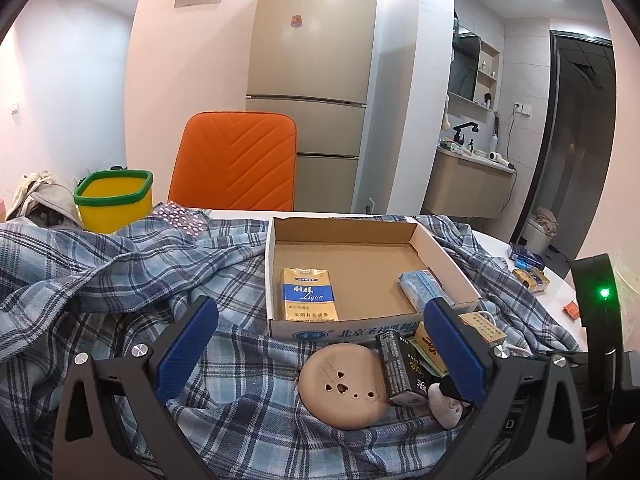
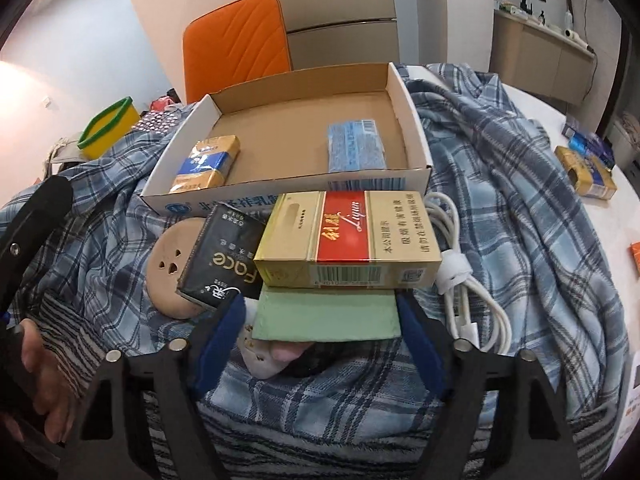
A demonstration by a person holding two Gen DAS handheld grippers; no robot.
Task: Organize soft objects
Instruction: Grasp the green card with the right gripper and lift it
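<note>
On the table, over a blue plaid cloth (image 2: 500,168), I see my right gripper (image 2: 320,320) with its jaws part open on either side of a green pad (image 2: 328,310); contact I cannot confirm. A gold and red pack (image 2: 348,236) lies on that pad, a black pack (image 2: 224,256) beside it, just before the cardboard tray (image 2: 416,132). My left gripper (image 1: 320,344) hangs wide open, holding nothing, above a tan disc (image 1: 340,384).

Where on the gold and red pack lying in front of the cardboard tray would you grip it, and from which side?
Grip the gold and red pack across its two short ends, coming down from above on the near side. It lies flat atop the green pad, ends clear, already between the right gripper fingers.
</note>
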